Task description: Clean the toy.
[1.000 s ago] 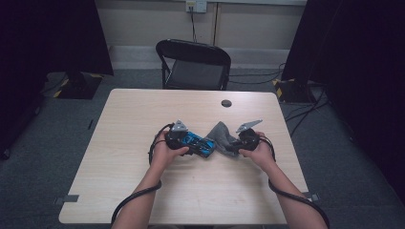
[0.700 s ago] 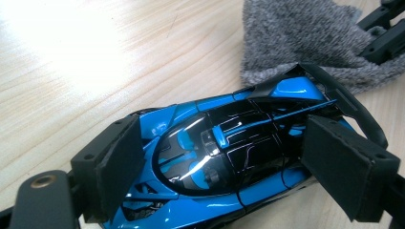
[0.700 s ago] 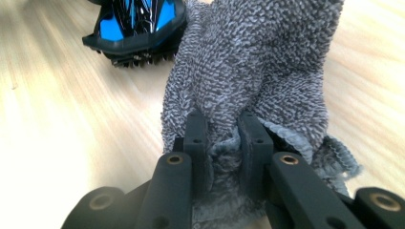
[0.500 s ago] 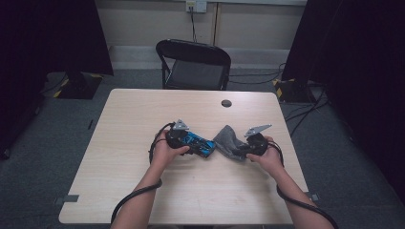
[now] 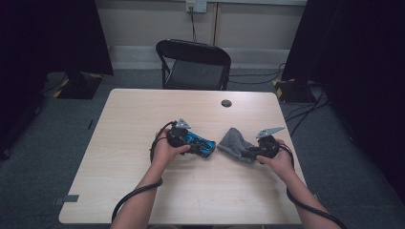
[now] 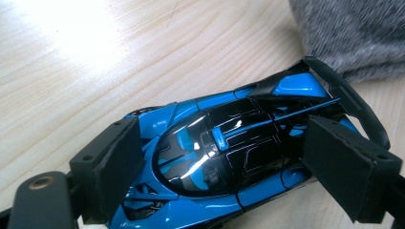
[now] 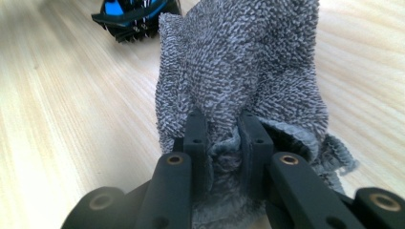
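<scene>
High view: one toy car (image 5: 199, 143); one cloth (image 5: 235, 144)

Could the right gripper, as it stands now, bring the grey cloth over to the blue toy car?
Probably yes. The right gripper is shut on the grey cloth, and bare table lies between cloth and blue toy car. The left gripper straddles the car's sides, leaving its roof exposed.

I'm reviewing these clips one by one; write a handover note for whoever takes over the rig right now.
Left gripper: jaws wide, closed on the sides of the blue toy car, which sits mid-table.
Right gripper: shut on a bunch of the grey cloth, just right of the car and apart from it.
Done: both things gripped.
Left, probably: bring the cloth onto the car and wipe it.
</scene>
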